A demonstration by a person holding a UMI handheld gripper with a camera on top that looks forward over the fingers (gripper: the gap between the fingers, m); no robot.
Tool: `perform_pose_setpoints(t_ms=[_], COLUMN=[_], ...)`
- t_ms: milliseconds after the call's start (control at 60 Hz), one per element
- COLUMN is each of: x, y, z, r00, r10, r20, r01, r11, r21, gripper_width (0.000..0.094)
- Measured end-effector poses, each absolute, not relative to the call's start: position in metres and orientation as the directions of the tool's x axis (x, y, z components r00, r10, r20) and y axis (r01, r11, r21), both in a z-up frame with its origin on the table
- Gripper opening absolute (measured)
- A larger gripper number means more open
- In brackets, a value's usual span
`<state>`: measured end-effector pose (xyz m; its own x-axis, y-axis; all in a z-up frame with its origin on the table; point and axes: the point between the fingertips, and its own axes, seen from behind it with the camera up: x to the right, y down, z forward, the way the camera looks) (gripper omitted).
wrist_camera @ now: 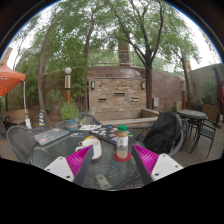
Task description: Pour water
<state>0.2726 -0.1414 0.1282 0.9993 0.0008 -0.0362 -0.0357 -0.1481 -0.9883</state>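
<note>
A clear water bottle (122, 143) with a green cap and a red band near its base stands upright on the round glass table (100, 172). A white mug (92, 149) stands on the table to the left of the bottle. My gripper (112, 161) is open, its pink pads (79, 160) spread wide. The bottle stands just ahead of the fingers, nearer the right one, with gaps at both sides. The mug is close to the left fingertip.
A small silvery object (100, 181) lies on the glass between the fingers. Metal chairs (20, 143) surround the table; a dark bag (163, 133) sits on a chair to the right. A brick outdoor fireplace (117, 93), trees and a red umbrella (9, 80) stand beyond.
</note>
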Motion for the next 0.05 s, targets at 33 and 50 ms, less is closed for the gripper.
perform_pose_setpoints(t_ms=[33,50], x=[0.2715,0.2709], y=[-0.1521,-0.1569], z=[0.13,0.1309], r00=[0.999,0.999], r10=[0.001,0.002], r20=[-0.041,-0.044], r01=[-0.041,-0.043], r11=[-0.149,-0.15], r21=[-0.988,-0.988], gripper_width=[0.0838,0.0837])
